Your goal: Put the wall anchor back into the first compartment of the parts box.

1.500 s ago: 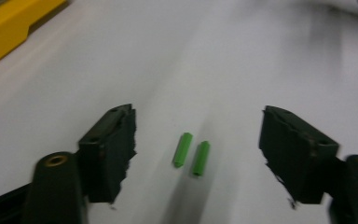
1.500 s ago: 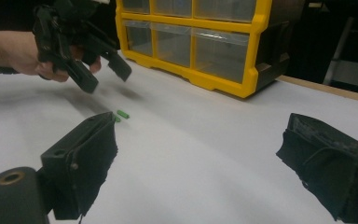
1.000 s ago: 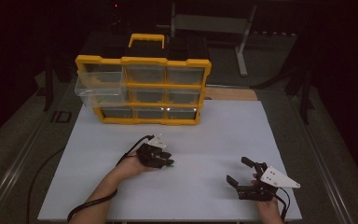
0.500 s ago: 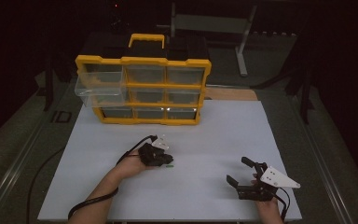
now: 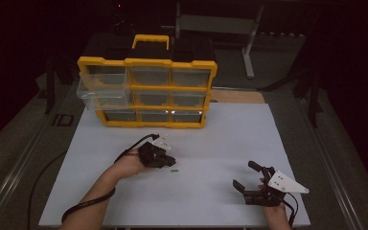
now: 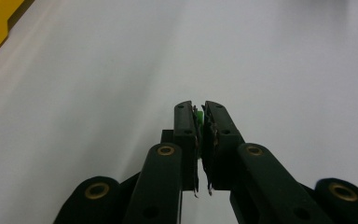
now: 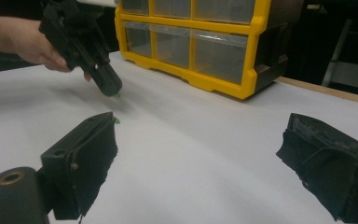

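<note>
Hovering left gripper (image 6: pixel 199 114) (knuckles up), pinching green piece (image 6: pixel 199 115)

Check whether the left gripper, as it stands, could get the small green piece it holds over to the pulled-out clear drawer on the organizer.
Probably yes. The left gripper is shut on the green piece, and only bare white table lies between it and the open drawer.
</note>
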A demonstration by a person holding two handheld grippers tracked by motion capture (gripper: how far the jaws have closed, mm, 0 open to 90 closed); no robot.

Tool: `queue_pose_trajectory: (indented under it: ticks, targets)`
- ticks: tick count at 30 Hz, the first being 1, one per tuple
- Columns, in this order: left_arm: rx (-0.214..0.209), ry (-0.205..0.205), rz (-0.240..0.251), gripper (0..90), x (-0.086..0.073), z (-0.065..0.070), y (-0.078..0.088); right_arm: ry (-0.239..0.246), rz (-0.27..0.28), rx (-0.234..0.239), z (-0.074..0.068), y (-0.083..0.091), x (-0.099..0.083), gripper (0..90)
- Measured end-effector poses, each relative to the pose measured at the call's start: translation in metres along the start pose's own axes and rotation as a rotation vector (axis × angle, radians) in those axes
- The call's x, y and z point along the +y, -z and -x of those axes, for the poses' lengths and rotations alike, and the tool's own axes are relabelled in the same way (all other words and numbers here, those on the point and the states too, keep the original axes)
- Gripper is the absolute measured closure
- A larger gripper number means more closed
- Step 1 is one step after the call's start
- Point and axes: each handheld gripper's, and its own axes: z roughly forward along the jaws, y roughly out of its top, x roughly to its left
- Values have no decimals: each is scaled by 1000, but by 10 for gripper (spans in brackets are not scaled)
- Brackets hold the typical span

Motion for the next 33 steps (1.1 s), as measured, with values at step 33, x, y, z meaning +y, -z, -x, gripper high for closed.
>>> queue_pose_trajectory:
  ticks: [33]
  targets:
    - [-6, -108, 10, 838, 36, 15, 97, 3, 13, -8, 0, 2, 2, 96]
